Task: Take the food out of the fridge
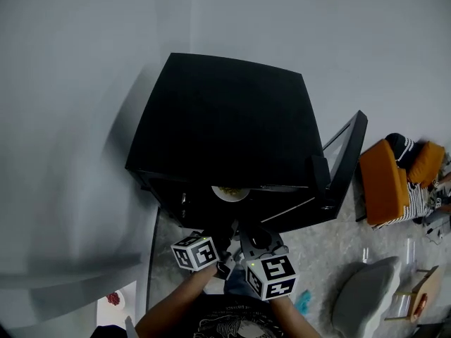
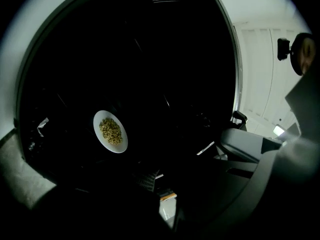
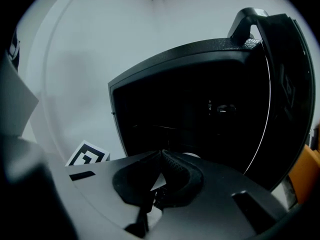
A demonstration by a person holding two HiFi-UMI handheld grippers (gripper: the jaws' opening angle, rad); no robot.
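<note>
A black fridge [image 1: 225, 129] stands against a grey wall [image 1: 84, 62]. Its door [image 1: 347, 162] is swung open at the fridge's right side. Inside, close to the front of the opening, lies a white plate [image 2: 110, 131] heaped with small yellow-green food [image 2: 111, 130]. In the head view, only the plate's near half peeks out below the front edge of the fridge top. The rest of the interior is too dark to read, though the plate shows whole in the left gripper view.

Both grippers hang just in front of the opening, side by side and short of the plate. The left gripper [image 1: 220, 239] points at the interior with the plate ahead and to its left. Its jaws are lost in shadow, so their gap cannot be judged. The right gripper [image 3: 161, 157] has its black padded tips pressed together on nothing, and it is aimed at the fridge's right half beside the door. Its grey body also crosses the right of the left gripper view.

Well to the right of the fridge, past the door, a person in a striped top [image 1: 417, 197] sits by an orange seat [image 1: 384, 182]. A grey cushion [image 1: 366, 298] lies on the speckled floor [image 1: 317, 252] in front of them, and a small teal object [image 1: 303, 302] lies on the floor near the right gripper.
</note>
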